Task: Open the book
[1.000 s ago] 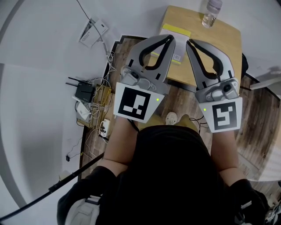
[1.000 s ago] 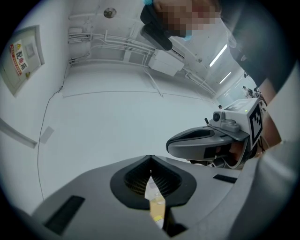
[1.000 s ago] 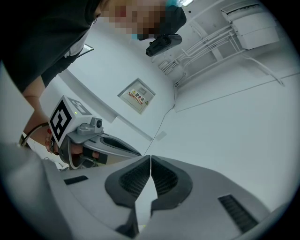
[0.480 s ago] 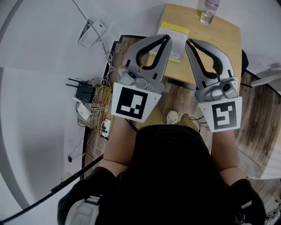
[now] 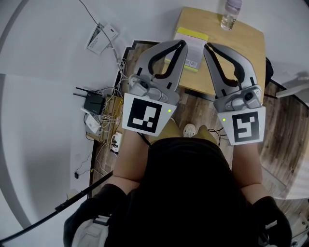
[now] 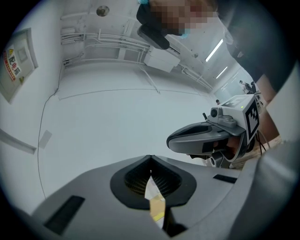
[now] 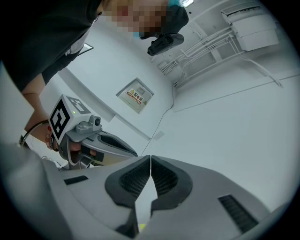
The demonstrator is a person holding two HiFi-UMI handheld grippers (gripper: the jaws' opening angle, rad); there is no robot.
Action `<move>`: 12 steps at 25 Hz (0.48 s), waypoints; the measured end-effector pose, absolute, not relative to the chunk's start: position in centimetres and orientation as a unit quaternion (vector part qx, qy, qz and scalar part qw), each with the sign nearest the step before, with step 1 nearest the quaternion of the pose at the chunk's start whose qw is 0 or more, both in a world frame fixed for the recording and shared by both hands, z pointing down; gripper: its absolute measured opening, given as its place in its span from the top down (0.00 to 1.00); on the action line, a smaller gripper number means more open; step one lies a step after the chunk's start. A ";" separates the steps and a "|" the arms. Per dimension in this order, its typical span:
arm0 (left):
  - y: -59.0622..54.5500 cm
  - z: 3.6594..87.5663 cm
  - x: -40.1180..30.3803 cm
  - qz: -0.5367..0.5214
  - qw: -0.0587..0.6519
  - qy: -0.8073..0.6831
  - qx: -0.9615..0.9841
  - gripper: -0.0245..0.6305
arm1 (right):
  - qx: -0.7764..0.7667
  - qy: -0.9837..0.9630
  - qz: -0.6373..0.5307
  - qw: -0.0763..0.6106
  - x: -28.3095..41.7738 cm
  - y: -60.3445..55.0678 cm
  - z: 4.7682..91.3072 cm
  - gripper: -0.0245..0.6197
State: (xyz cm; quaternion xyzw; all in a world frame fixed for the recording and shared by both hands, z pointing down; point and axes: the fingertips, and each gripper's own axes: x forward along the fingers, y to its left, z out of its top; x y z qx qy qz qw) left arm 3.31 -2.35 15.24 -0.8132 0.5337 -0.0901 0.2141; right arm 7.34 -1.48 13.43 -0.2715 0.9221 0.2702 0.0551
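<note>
Nothing moved; L tool [image 5: 182, 43] covers part of book [image 5: 194, 48]; bottle [image 5: 231, 12] beyond.

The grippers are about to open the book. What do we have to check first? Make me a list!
1. Book lies closed and flat on the wooden table: ok.
2. Left gripper holds nothing, jaws together: ok.
3. Right gripper holds nothing, jaws together: ok.
4. Jaws apart, ready to catch the cover: not ok, both are shut.
5. Water bottle stands apart from the book, at the table's far edge: ok.
6. Which edge of the book opens: cannot tell.
</note>
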 end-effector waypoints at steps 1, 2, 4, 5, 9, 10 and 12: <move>-2.4 15.3 3.2 -0.090 0.212 0.536 -0.812 0.95 | -0.272 0.923 0.269 0.056 7.4 -1.6 13.5 0.91; -2.4 15.4 3.2 -0.089 0.209 0.538 -0.812 0.95 | -0.272 0.923 0.267 0.056 7.4 -1.7 13.5 0.91; -2.5 15.5 3.1 -0.084 0.202 0.537 -0.814 0.95 | -0.273 0.924 0.262 0.055 7.5 -2.0 13.7 0.91; -2.6 15.5 3.1 -0.084 0.201 0.535 -0.816 0.95 | -0.274 0.924 0.260 0.056 7.5 -2.0 13.7 0.91; -2.8 15.6 2.8 -0.089 0.201 0.536 -0.815 0.95 | -0.272 0.926 0.255 0.054 7.1 -2.5 14.0 0.91; -2.9 15.6 2.6 -0.089 0.201 0.538 -0.814 0.95 | -0.271 0.927 0.255 0.053 7.0 -2.6 14.1 0.91; -3.1 15.8 2.2 -0.088 0.199 0.541 -0.813 0.95 | -0.272 0.927 0.254 0.053 6.8 -2.9 14.1 0.91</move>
